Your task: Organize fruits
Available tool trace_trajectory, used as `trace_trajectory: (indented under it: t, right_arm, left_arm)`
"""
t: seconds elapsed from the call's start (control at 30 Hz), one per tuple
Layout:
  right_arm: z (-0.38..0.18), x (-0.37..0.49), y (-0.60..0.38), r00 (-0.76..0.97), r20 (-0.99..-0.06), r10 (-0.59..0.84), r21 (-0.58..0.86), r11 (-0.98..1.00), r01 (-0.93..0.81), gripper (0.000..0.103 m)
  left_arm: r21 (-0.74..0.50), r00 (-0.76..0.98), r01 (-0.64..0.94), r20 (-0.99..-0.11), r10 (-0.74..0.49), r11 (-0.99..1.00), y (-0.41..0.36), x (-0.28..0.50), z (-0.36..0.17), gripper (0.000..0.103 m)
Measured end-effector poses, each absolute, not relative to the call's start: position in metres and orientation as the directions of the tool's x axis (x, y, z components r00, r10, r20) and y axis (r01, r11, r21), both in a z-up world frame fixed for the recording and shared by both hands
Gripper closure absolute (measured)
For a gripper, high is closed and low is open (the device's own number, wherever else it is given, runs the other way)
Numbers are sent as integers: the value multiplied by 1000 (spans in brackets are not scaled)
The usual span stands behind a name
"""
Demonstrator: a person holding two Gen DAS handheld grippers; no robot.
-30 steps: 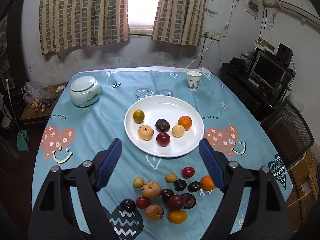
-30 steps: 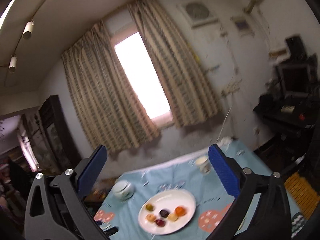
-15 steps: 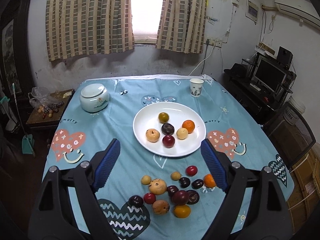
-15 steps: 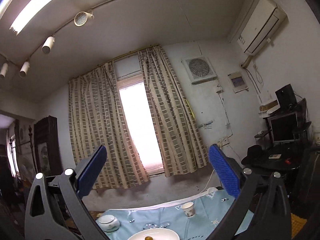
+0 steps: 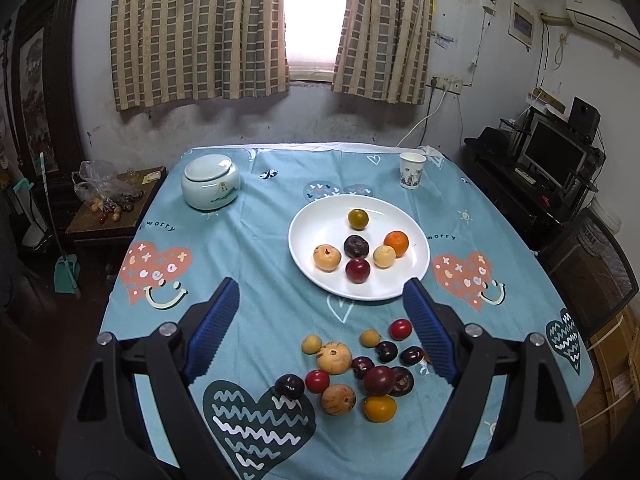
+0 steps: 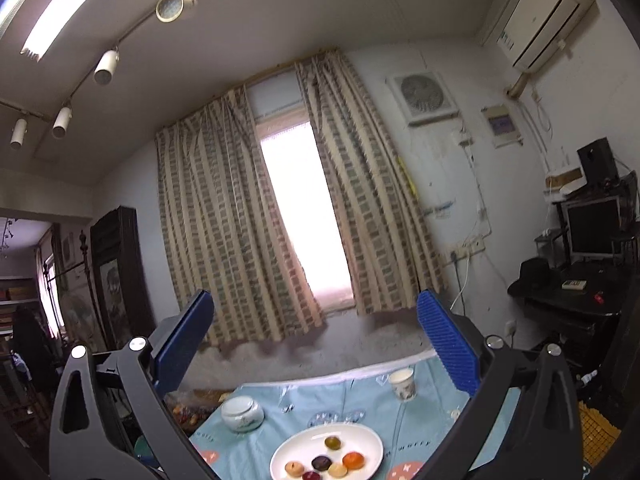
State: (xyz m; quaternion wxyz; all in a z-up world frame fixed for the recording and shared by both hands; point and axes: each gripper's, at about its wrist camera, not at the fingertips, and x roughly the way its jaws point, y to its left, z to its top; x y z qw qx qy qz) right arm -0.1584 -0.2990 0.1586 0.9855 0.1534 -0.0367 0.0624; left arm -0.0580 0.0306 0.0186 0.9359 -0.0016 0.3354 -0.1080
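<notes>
Left tongs (image 5: 320, 328) pulled back from plate (image 5: 312, 252); both tongs (image 6: 316, 344) released, empty.

An orange fruit (image 5: 426, 357) sits mostly hidden behind the left tool's finger (image 5: 430, 332).

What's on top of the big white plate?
Six fruits sit on the white plate: an orange, a greenish-yellow one, two tan ones, a dark purple one and a red one. Nothing covers them.
</notes>
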Motion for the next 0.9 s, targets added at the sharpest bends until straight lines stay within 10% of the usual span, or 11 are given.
trace_trajectory:
  t: [0.63, 0.9]
  right_arm:
    - [-64, -78, -241, 664, -687, 296, 272, 952, -143, 1]
    - [-133, -88, -214, 495, -814, 304, 248, 952, -177, 1]
  left_arm:
    - [-36, 632, 91, -770, -86, 995, 87, -78, -70, 14]
    - [-81, 527, 258, -824, -210, 963, 51, -87, -108, 14]
